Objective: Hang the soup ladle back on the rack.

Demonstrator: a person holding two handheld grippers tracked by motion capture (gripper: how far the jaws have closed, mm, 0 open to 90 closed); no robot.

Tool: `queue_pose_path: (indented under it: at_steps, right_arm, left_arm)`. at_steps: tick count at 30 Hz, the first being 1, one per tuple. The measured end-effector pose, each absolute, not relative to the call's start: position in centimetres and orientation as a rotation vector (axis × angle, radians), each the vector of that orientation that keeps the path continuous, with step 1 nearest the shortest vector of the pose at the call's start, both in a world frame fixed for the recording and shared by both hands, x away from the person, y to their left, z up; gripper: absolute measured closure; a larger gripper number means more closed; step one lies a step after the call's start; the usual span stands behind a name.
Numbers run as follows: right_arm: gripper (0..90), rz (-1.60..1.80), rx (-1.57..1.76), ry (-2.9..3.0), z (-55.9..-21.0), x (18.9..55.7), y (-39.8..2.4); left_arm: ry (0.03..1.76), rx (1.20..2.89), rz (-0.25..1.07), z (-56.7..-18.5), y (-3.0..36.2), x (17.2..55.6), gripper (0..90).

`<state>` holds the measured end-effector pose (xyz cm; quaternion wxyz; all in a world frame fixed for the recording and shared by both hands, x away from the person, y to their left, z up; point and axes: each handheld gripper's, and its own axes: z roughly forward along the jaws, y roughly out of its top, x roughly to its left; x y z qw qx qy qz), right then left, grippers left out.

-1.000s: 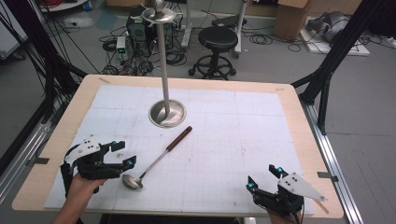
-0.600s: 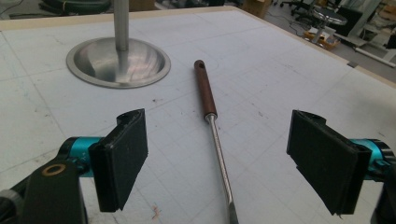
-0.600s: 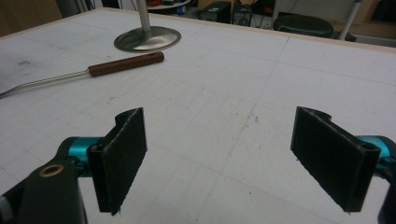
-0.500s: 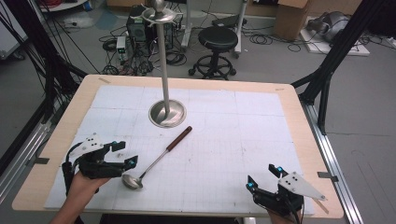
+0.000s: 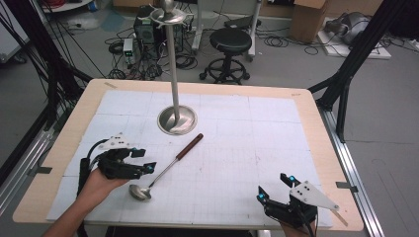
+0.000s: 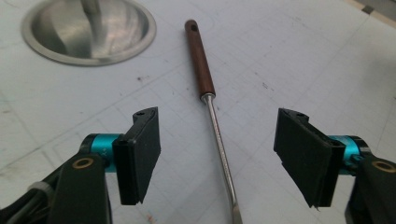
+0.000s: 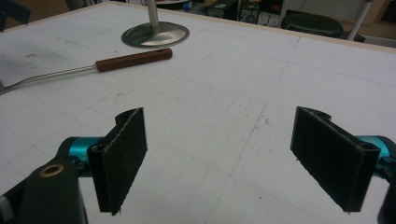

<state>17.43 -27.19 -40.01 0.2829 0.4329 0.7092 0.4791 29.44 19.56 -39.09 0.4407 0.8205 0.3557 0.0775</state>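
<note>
We are closing our left gripper (image 6: 217, 158) around the ladle (image 6: 219, 140), fingers (image 6: 140, 154) not yet touching it; next we must squeeze. Our right gripper (image 7: 233, 158) is waiting wide open, empty.

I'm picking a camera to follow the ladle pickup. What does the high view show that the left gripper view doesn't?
High view alone: the ladle's bowl, the person's left hand, the right gripper and the stand's tall pole.
Left gripper view alone: the left gripper seen close, its jaws apart on either side of the metal shaft, pads clear of it.
Both: the brown handle and the stand's round base.
</note>
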Motion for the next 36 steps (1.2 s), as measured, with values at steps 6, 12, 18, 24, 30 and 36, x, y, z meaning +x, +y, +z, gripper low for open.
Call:
queue_pose_path:
  at_steps: [6, 12, 18, 24, 30, 36]
  right_arm:
    - [17.7, 1.28, 1.163, 1.896, -40.0, 17.5, -27.3]
    - [17.7, 1.276, 1.168, 1.893, -40.0, 17.3, -27.3]
    - [17.8, 1.271, 1.176, 1.889, -40.0, 17.3, -27.4]
    - [17.9, 1.272, 1.174, 1.891, -40.0, 17.3, -27.3]
    - [18.0, 1.27, 1.183, 1.883, -40.0, 17.3, -27.4]
    - [18.1, 1.269, 1.18, 1.881, -40.0, 17.4, -27.3]
  left_arm:
    - [0.871, 2.183, 0.121, -39.8, 17.4, 30.6, 40.1]
    - [0.889, 2.291, 0.096, -41.0, 15.8, 30.8, 49.1]
    - [0.896, 2.339, 0.084, -41.4, 15.5, 31.0, 56.6]
    - [0.92, 2.392, 0.079, -41.9, 15.2, 31.1, 68.3]
    - [0.949, 2.423, 0.082, -41.8, 14.8, 31.1, 75.9]
    - [0.985, 2.464, 0.111, -41.7, 14.0, 31.2, 79.3]
